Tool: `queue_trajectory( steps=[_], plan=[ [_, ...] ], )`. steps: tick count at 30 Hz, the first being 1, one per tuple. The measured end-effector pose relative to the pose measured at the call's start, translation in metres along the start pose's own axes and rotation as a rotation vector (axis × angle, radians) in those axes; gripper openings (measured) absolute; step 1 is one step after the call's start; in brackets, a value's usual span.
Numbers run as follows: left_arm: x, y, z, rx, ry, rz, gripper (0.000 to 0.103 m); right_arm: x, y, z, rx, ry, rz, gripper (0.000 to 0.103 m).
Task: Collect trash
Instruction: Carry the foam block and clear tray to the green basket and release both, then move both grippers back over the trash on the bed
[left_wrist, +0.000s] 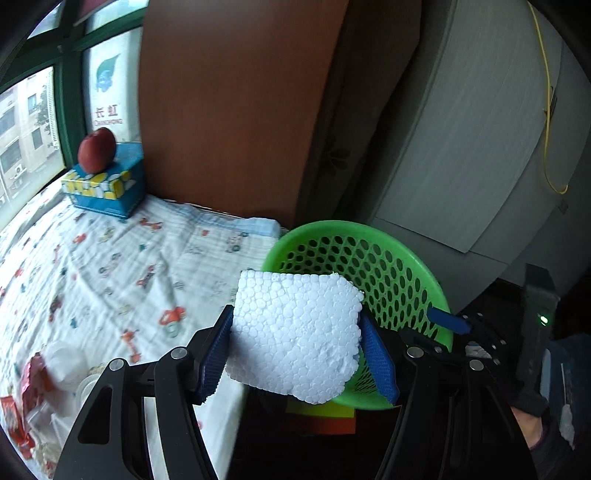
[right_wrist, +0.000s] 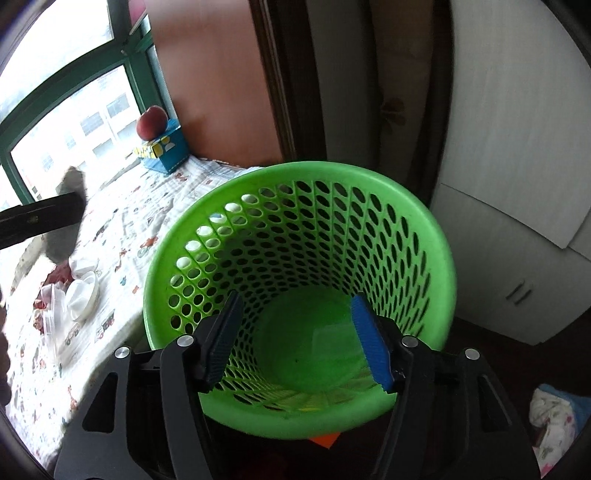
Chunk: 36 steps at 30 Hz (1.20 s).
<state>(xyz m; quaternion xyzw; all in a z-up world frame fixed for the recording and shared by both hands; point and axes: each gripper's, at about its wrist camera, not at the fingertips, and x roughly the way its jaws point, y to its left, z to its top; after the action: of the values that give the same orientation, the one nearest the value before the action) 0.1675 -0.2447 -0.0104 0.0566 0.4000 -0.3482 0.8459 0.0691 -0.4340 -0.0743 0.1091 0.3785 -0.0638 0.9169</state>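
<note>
Foam chunk (left_wrist: 295, 336) foreground; green basket (right_wrist: 295, 295) beside patterned bedsheet (left_wrist: 92, 258).

We're getting daylight from the window (right_wrist: 66, 110) on the left in both views, and it's blown out to near white in the right wrist view. The right side and the bottom corners sit in dim shadow. Heavy fisheye bending plus dark vignette at the edges, and there's soft motion blur throughout.

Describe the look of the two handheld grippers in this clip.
Both the left gripper and right gripper have matte black linkage arms with silver pivot pins, ending in fingers faced with ribbed blue pads. No cables or sleeves are visible.
</note>
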Motion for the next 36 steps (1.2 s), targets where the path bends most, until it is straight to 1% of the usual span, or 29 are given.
queue_trajectory(
  steps=[4,6,11,13,14,17,21,25,26,29,36],
  plan=[
    [0.017,-0.010,0.003,0.007,0.024,-0.020,0.063,-0.013,-0.004,-0.004,-0.003,-0.027,-0.020,0.064],
    [0.026,-0.016,0.005,0.013,0.035,-0.024,0.063,-0.020,-0.007,-0.007,0.006,-0.043,-0.021,0.072],
    [0.045,-0.029,0.008,0.015,0.066,-0.046,0.065,-0.030,-0.010,-0.013,0.005,-0.068,-0.042,0.072],
    [0.050,-0.033,0.008,0.013,0.073,-0.052,0.074,-0.030,-0.009,-0.015,0.001,-0.070,-0.047,0.072],
    [0.051,-0.034,0.008,0.011,0.068,-0.050,0.077,-0.031,-0.009,-0.017,-0.002,-0.072,-0.052,0.072],
    [0.054,-0.036,0.006,0.008,0.076,-0.065,0.078,-0.033,-0.009,-0.021,-0.011,-0.075,-0.062,0.072],
    [0.046,-0.027,0.001,-0.017,0.068,-0.057,0.079,-0.037,-0.004,-0.023,-0.020,-0.078,-0.052,0.073],
    [0.024,-0.008,-0.008,-0.055,0.037,-0.015,0.079,-0.040,0.009,-0.023,-0.036,-0.086,-0.026,0.074],
    [0.018,-0.003,-0.011,-0.059,0.031,0.013,0.079,-0.041,0.014,-0.022,-0.040,-0.090,-0.016,0.076],
    [-0.001,0.014,-0.020,-0.077,0.008,0.067,0.079,-0.041,0.026,-0.021,-0.055,-0.090,0.005,0.077],
    [-0.046,0.068,-0.045,-0.169,-0.026,0.196,0.079,-0.040,0.066,-0.019,-0.110,-0.084,0.069,0.080]
  ],
)
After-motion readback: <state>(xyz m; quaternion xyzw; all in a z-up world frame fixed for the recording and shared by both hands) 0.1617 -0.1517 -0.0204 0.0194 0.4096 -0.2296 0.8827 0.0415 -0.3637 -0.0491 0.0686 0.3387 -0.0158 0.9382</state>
